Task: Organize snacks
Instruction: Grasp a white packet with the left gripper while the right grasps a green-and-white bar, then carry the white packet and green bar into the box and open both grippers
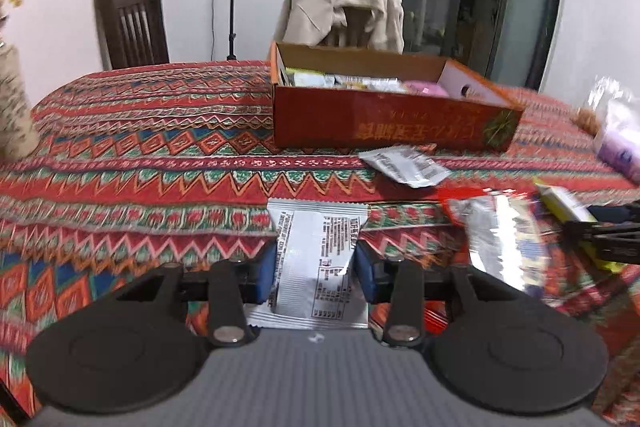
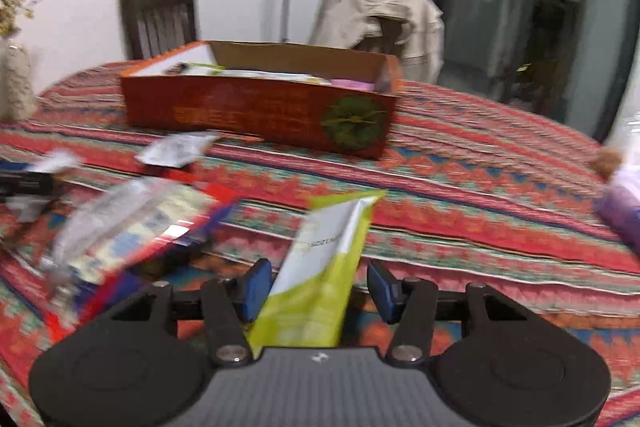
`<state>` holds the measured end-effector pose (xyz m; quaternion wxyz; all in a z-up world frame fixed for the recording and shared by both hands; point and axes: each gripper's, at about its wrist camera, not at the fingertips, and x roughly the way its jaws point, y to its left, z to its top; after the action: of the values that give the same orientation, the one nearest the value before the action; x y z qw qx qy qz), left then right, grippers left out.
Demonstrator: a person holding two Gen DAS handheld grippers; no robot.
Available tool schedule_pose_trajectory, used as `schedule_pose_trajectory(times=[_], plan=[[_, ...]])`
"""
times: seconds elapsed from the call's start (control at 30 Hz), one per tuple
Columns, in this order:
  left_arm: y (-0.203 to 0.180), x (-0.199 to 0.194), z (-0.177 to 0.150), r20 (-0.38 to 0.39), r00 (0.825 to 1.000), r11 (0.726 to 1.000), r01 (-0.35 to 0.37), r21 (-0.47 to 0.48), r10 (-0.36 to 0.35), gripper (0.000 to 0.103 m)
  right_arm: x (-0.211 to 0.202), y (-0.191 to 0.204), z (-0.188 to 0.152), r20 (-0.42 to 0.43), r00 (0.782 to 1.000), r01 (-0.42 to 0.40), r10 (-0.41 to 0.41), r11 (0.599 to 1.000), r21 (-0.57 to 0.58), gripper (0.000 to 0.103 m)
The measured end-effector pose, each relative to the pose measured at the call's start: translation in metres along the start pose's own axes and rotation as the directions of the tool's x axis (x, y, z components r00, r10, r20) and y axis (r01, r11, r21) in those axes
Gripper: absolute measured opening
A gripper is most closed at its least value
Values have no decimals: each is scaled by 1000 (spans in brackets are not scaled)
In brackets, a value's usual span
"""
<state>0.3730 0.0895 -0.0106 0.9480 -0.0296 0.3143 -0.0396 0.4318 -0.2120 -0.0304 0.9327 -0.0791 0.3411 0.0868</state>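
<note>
Patterned red woven tablecloth covers table; open red cardboard box of snacks sits at far side, loose packets near me. Step, I judge: carrying packets to box. My left gripper pinches silver foil sachet. My right gripper half open around lime-green and white pouch; firm grip unclear. Next: lift both over box rim.

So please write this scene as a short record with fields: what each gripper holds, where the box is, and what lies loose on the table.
left gripper: shut on silver packet
right gripper: around green-and-white packet; grip unclear, right finger apart
red box: open, on patterned tablecloth, already holds snacks
loose packets: small silver packet before the box; foil bag nearer
background: vase, dark chair
</note>
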Motion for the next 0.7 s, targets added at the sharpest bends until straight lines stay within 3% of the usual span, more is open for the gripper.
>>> schedule_pose_trajectory(times=[0.1,0.2,0.23,0.27,0.3,0.43,0.7], plan=[[-8,-20,-6,28,1000,1000,9,-17,-9,41,0,-9,0,-3,999,51,-51,999,-2,53],[-18,-34,-12,44,999,999,20,-37,-18,41,8,-10,-1,-9,1000,-9,9,1000,8,53],[-21,-40,-15,49,999,998,23,-50,-21,41,10,-11,-3,6,1000,-21,21,1000,18,50],[-23,-47,-19,57,998,998,25,-61,-21,41,9,-11,-4,12,1000,-24,24,999,23,37],[-26,-51,-22,63,998,997,26,-71,-22,41,6,-10,-4,11,1000,-17,17,1000,23,37],[-36,-76,-40,68,997,991,48,-123,-39,41,-20,-10,-20,15,999,-47,47,999,14,37],[-65,-91,-49,61,996,993,76,-85,-71,41,-82,-21,-62,18,996,-83,82,996,27,37]])
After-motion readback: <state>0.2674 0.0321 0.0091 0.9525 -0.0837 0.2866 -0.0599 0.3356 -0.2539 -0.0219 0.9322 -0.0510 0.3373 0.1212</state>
